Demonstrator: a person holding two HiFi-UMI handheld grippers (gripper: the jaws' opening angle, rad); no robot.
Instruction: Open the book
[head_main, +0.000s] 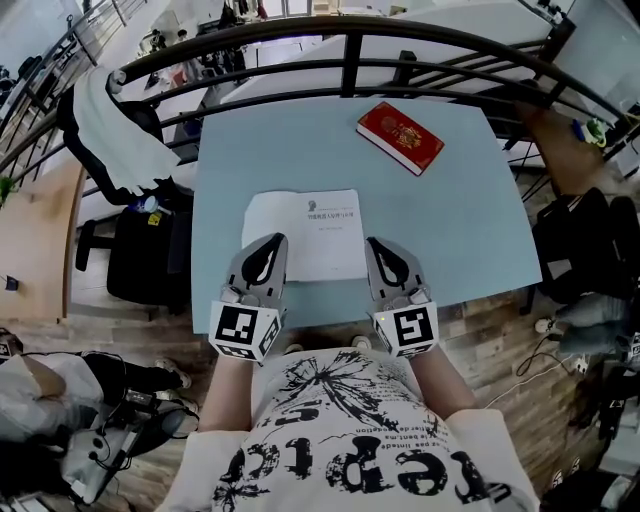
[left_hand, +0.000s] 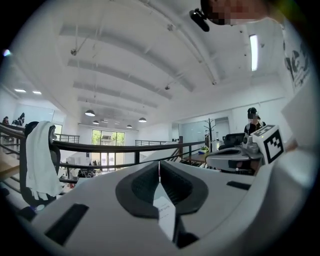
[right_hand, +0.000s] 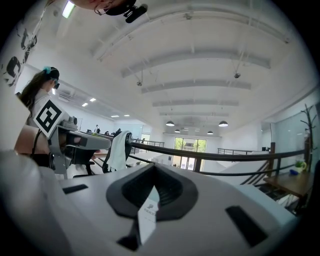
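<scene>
The pale blue worktop (head_main: 450, 200) fills the middle of the head view, backed by a curved black railing (head_main: 350, 50) with a white cloth (head_main: 120, 130) draped over it on the left. The person stands at the near edge in a white T-shirt with black print (head_main: 350, 440), both bare forearms reaching forward and slightly inward.

A white book (head_main: 310, 225) lies flat near the near edge, roughly centred. It shows as a single rectangle with a small block of print on its upper face, and it looks closed. A red book (head_main: 400, 137) lies well apart from it, at the far right corner, turned at an angle.

The left hand-held gripper (head_main: 272, 243) lies low over the near edge and points away from the person. Its tip is at the white book's near left corner, and its marker cube (head_main: 245, 328) hangs just off the worktop. The right hand-held gripper (head_main: 377, 245) mirrors it at the near right corner, with its own cube (head_main: 407, 328) beside the person's waist.

In its own view, the left hand-held gripper (left_hand: 159, 167) has its jaws pressed together, meeting in a thin line at the tip. The right hand-held gripper (right_hand: 154, 172) is closed the same way. A narrow white printed strip shows in each seam; I cannot tell what it is.
</scene>
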